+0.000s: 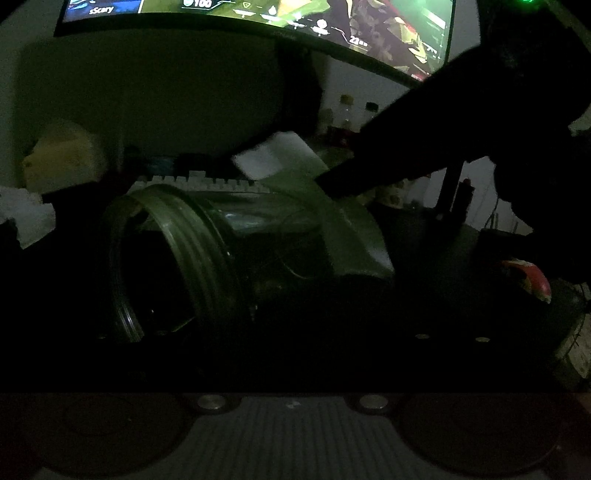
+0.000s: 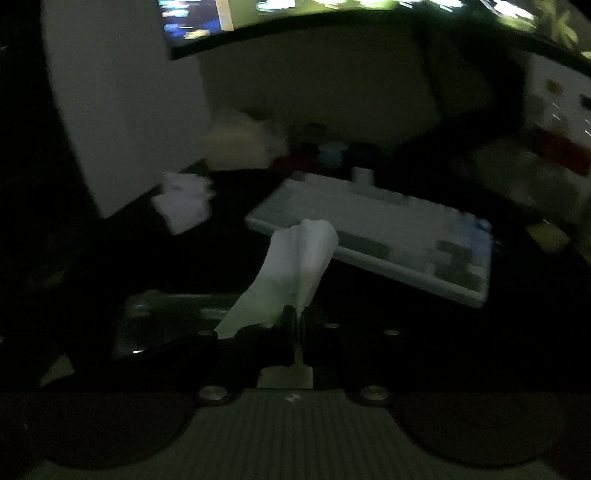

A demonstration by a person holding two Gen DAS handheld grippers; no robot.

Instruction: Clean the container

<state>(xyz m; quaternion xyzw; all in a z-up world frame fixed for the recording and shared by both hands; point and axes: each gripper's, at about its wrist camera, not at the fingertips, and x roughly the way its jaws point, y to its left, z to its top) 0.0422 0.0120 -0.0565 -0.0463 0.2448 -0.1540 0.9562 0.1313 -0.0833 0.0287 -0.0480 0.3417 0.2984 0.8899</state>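
In a room lit mostly by a monitor (image 1: 258, 14), the right gripper (image 2: 298, 325) is clamped on a white tissue (image 2: 295, 258), which fans up and forward from the closed tips at lower centre of the right wrist view. Below and left of those tips shows a glossy patch of the jar (image 2: 162, 321). In the left wrist view the jar (image 1: 207, 251) lies on its side across mid-frame, threaded mouth toward the left, with the tissue (image 1: 332, 206) draped over its far end and the right gripper's dark arm reaching down from the upper right. The left gripper's own fingers are lost in shadow; whether they are together or apart cannot be told. The jar looks clear, rigid and smooth, probably slick and breakable if glass, so the ribbed neck seems the surest hold. The tissue is light, limp and easily torn. Behind sits a keyboard (image 2: 388, 243) on the dark bench (image 2: 406, 325).
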